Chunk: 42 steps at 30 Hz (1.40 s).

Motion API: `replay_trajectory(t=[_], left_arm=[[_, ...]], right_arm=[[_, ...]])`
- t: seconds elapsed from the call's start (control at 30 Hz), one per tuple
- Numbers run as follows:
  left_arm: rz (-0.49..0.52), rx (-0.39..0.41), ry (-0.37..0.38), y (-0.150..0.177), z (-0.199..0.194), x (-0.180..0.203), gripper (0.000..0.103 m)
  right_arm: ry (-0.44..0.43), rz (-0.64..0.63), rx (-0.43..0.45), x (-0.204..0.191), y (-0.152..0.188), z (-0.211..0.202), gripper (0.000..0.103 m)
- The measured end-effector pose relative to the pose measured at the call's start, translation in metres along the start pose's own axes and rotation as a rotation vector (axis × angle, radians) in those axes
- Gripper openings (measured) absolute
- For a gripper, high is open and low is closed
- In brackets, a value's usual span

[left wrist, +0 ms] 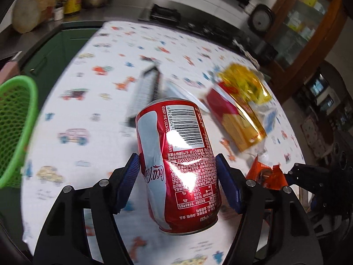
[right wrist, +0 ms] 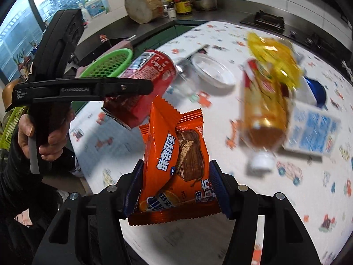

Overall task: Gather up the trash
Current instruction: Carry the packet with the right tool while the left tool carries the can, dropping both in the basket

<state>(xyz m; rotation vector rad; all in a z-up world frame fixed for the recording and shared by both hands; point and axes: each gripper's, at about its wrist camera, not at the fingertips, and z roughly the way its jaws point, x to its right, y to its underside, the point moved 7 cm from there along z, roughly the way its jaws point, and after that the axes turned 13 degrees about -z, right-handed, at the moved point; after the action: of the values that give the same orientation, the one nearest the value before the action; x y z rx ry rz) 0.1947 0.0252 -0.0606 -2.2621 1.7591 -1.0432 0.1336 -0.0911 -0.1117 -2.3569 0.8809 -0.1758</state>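
Observation:
A dented red cola can [left wrist: 176,132] hangs above the table, and my left gripper [left wrist: 177,161] is shut on it, blue pads pressing both its sides. The right wrist view shows the same can [right wrist: 145,72] lifted beside a green mesh basket [right wrist: 108,65]. My right gripper [right wrist: 176,165] is shut on an orange wafer wrapper [right wrist: 174,154], held off the table. That wrapper [left wrist: 267,174] also shows at the lower right of the left wrist view. The green basket [left wrist: 15,119] stands at the table's left edge.
On the vehicle-print tablecloth [left wrist: 88,110] lie a yellow and red snack bag [right wrist: 269,92], a clear plastic lid [right wrist: 211,70] and a blue and white carton [right wrist: 313,130]. A counter with a wooden block [right wrist: 143,6], a pot and bottles runs behind, with a stove at the table's far edge.

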Motion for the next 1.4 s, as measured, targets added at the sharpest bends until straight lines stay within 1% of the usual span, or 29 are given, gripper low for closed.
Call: replay_trajectory(t=[0.4, 0.43, 0.67, 0.83, 1.03, 1.3, 1.37, 1.4], left_arm=[[-0.165, 0.161, -0.117, -0.046, -0.072, -0.118, 0.069], [-0.184, 0.177, -0.139, -0.052, -0.079, -0.133, 0.069], [-0.271, 0.215, -0.239, -0.078, -0.098, -0.207, 0.069], [-0.329, 0.211, -0.303, -0.090, -0.095, -0.253, 0.069], [-0.367, 0.189, -0.338, -0.093, -0.087, -0.284, 0.069], [-0.417, 0.172, -0.355, -0.096, -0.079, -0.310, 0.071], [-0.427, 0.172, -0.353, -0.096, -0.079, -0.314, 0.072], [-0.430, 0.175, -0.351, -0.096, -0.080, -0.316, 0.075]], right_arm=[[-0.059, -0.079, 0.005, -0.038, -0.072, 0.034, 0.057], [-0.066, -0.083, 0.005, -0.042, -0.079, 0.039, 0.057], [-0.095, -0.117, 0.005, -0.067, -0.116, 0.061, 0.057], [-0.110, -0.136, -0.001, -0.081, -0.139, 0.078, 0.057], [-0.120, -0.153, -0.004, -0.094, -0.164, 0.094, 0.057], [-0.140, -0.174, -0.001, -0.109, -0.193, 0.114, 0.057], [-0.149, -0.172, 0.000, -0.112, -0.200, 0.120, 0.057], [-0.152, -0.170, 0.001, -0.113, -0.203, 0.122, 0.057]])
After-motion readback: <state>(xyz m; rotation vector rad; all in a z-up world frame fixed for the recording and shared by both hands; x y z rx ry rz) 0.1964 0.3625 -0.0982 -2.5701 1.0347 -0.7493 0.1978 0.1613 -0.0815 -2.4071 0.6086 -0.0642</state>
